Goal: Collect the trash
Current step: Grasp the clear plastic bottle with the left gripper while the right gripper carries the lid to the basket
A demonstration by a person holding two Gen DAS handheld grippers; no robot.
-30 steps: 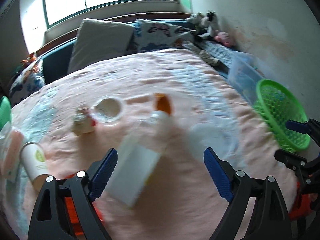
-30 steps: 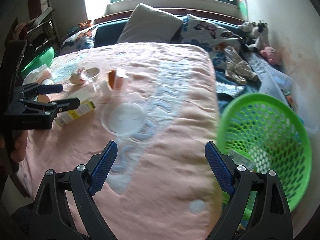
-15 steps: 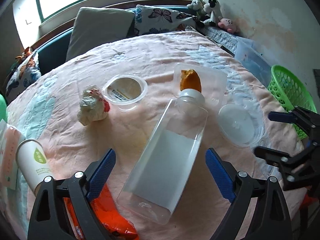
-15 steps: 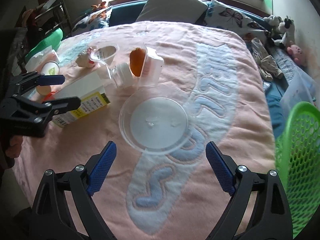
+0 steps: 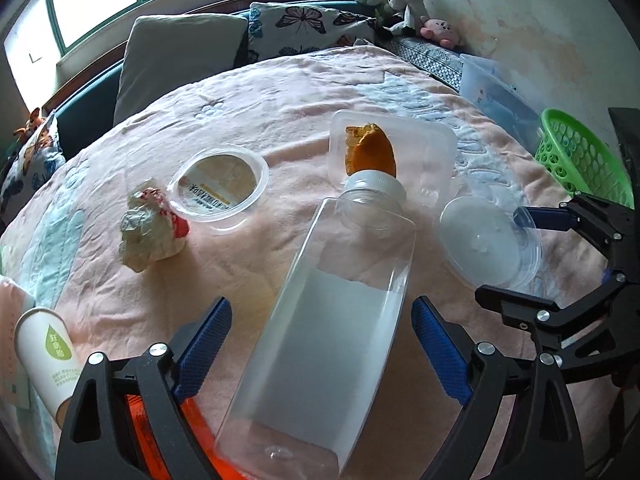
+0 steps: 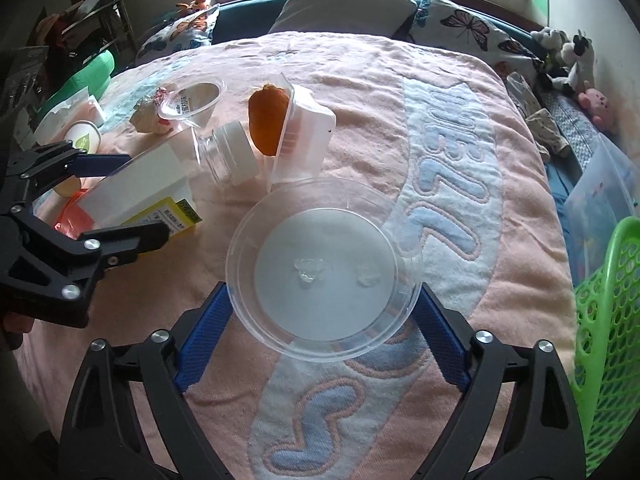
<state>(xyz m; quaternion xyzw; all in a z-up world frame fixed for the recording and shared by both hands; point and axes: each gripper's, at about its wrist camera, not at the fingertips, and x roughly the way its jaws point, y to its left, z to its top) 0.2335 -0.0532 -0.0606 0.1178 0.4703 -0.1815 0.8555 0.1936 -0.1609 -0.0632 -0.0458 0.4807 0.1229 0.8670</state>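
Observation:
A clear square bottle with a white cap lies on the pink blanket between the blue pads of my left gripper. Its jaws are closing a little but stand wide, clear of the bottle's sides. My right gripper straddles a round clear plastic lid; its jaws are closing too, and the pads sit just outside the rim without pressing. Beyond the bottle cap lies a clear tray holding orange peel. A green mesh basket stands at the bed's right edge.
On the blanket lie a round clear tub, a crumpled wrapper, a paper cup and an orange wrapper under the left gripper. Pillows, soft toys and a clear storage box line the far side and the wall.
Both grippers have come down and forward. The bottle now lies between the left jaws and the round lid between the right jaws. The basket has slid to the right edge.

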